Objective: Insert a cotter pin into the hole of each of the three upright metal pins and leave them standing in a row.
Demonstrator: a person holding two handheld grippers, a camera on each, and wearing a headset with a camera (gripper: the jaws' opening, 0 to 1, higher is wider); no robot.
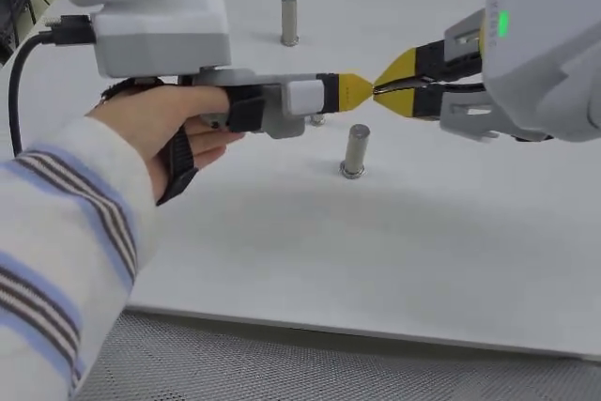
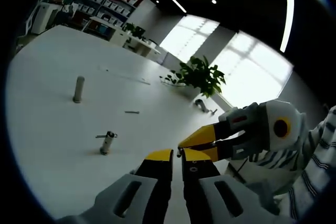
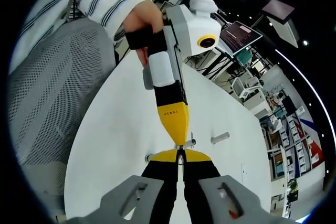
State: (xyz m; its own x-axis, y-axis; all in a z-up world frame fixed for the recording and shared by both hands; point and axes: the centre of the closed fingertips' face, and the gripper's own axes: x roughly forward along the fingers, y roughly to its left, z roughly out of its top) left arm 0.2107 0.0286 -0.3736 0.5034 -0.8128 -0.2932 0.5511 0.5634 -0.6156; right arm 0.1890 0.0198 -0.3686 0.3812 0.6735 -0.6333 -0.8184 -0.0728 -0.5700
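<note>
Where left gripper meets right gripper — table sprawls.

Far metal pin stands upright, a plain grey cylinder on a small flared foot, close to the desk's far edge, its top bare. Near metal pin is upright too, out on the middle of the desk, also bare. Between them the middle metal pin stands with a cotter pin sticking out crosswise near its top. A loose cotter pin lies flat on the desk beyond it.
</note>
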